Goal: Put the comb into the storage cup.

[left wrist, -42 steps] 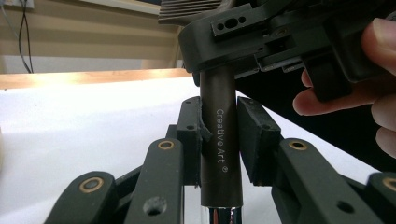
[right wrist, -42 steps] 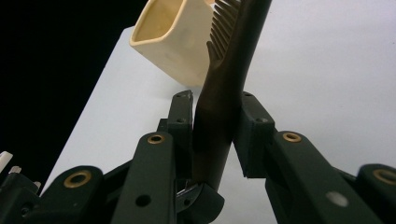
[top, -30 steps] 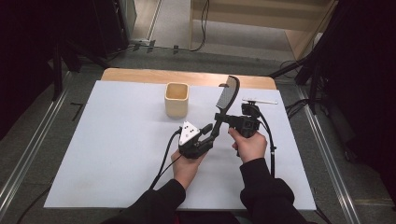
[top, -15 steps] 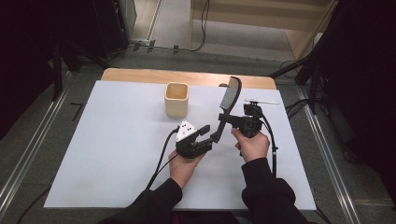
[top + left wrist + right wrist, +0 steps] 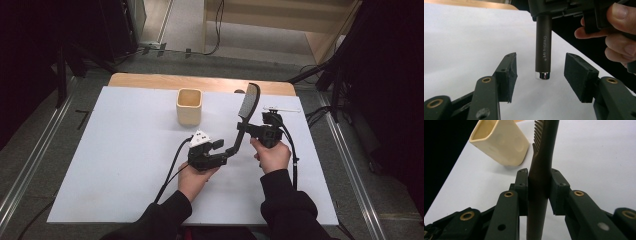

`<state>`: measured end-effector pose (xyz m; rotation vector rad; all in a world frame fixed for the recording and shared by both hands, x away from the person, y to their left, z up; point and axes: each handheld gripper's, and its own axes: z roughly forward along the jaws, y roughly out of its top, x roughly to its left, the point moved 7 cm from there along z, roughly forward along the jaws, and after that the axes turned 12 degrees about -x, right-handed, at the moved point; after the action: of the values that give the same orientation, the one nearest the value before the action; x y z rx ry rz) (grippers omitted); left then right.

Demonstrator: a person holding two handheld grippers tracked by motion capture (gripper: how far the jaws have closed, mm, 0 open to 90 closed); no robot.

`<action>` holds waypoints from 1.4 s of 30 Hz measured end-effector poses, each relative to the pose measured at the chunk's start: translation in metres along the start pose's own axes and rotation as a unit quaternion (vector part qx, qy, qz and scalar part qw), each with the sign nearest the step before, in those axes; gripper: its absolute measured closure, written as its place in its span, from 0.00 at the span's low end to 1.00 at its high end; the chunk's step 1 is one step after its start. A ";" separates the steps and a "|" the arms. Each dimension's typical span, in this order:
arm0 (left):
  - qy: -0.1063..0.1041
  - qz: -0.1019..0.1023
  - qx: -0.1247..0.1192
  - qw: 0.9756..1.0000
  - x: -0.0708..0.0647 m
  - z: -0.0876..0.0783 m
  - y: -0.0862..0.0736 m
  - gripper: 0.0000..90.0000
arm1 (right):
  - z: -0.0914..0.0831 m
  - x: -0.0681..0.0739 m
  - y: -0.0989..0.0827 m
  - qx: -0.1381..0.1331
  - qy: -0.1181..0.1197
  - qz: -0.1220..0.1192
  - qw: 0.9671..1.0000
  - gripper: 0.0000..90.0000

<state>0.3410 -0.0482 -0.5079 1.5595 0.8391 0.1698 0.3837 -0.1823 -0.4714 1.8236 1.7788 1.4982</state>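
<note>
One brush (image 5: pixel 248 103) is clamped in the right gripper (image 5: pixel 538 185), the left gripper (image 5: pixel 540 71) just opening around its handle, beside one cup (image 5: pixel 189 106).

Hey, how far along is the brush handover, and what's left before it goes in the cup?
Done: the right gripper is clamped on the brush handle, taking its weight. In hand: the left gripper has just been opening its jaws; the handle's end hangs between the pads, apart from both. Left, probably: draw the left gripper away and stand the brush in the cup, which looks empty.
</note>
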 end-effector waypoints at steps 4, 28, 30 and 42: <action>-0.003 0.002 0.015 1.000 0.003 -0.003 0.001 0.46 | 0.000 0.000 0.000 0.000 -0.001 -0.001 1.000 0.78; -0.020 0.054 0.118 0.991 0.014 -0.025 -0.004 0.35 | 0.002 0.001 -0.004 0.006 0.000 -0.017 1.000 0.78; -0.023 0.056 0.123 0.991 0.014 -0.027 -0.005 0.35 | 0.002 0.002 -0.004 0.005 -0.001 -0.018 1.000 0.78; -0.018 0.066 0.119 0.990 0.022 -0.038 0.003 0.31 | 0.003 0.003 -0.006 0.001 -0.004 -0.035 0.999 0.78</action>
<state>0.3372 -0.0045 -0.5057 1.8390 0.7476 0.1405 0.3808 -0.1768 -0.4757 1.7471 1.8210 1.4618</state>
